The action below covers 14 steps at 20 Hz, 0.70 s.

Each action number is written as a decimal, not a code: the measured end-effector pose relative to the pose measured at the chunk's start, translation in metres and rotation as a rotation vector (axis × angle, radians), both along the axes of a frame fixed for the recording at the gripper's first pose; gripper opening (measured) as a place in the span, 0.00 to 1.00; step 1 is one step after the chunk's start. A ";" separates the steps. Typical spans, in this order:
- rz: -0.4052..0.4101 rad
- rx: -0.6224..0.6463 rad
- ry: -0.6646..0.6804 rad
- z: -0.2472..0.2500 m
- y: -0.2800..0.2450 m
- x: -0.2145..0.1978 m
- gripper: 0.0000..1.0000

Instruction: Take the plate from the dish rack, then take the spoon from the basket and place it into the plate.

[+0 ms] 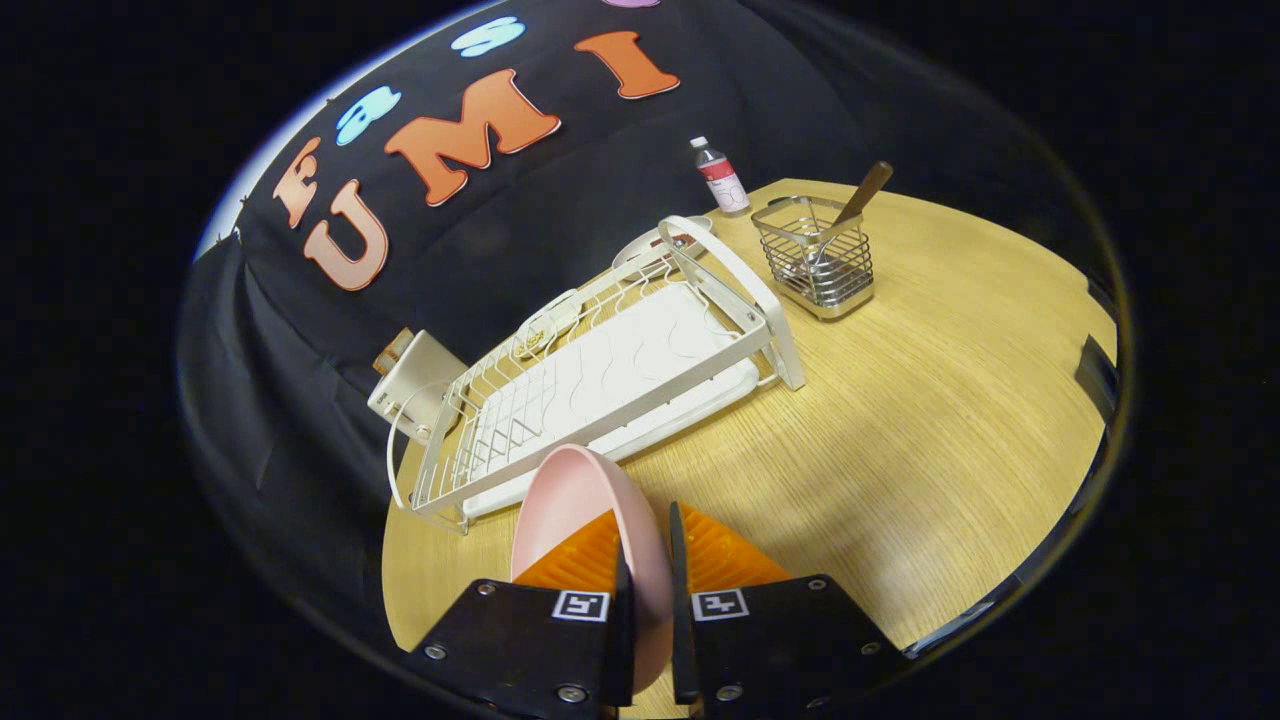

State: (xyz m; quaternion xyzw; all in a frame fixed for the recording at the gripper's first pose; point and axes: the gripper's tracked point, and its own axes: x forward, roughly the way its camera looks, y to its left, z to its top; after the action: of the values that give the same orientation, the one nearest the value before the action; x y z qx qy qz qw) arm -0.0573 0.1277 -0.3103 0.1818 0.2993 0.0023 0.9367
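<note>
My gripper is clamped on the pink plate: the two orange fingers press on its rim from either side, one against the inner face and one against the outer, so the plate stands on edge between them, its hollow turned to the left. It is held above the wooden table, just in front of the near end of the dish rack.

The rack is white wire with a white drip tray under it, and it runs away from my fingers at a slant toward the black cloth wall. A small whitish item lies on the rack's far-left rail; I cannot tell what it is. Something round and white sits at the rack's far end, partly hidden by the frame. A pale box stands just beside the rack's left side, at the table's edge.

Beyond the rack's far right corner, apart from it, stands the wire basket. The spoon stands in it, tilted, its brown handle sticking out above the rim to the right. A small bottle with a white cap stands near the basket, closer to the wall.
</note>
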 end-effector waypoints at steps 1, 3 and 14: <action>0.002 0.012 0.000 -0.001 0.000 0.003 0.16; 0.022 0.009 0.005 -0.008 0.002 0.006 0.16; 0.031 0.075 0.076 -0.024 -0.009 0.004 0.20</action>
State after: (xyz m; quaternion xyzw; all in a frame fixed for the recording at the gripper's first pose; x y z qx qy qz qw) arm -0.0535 0.1183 -0.3340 0.2122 0.3371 0.0211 0.9170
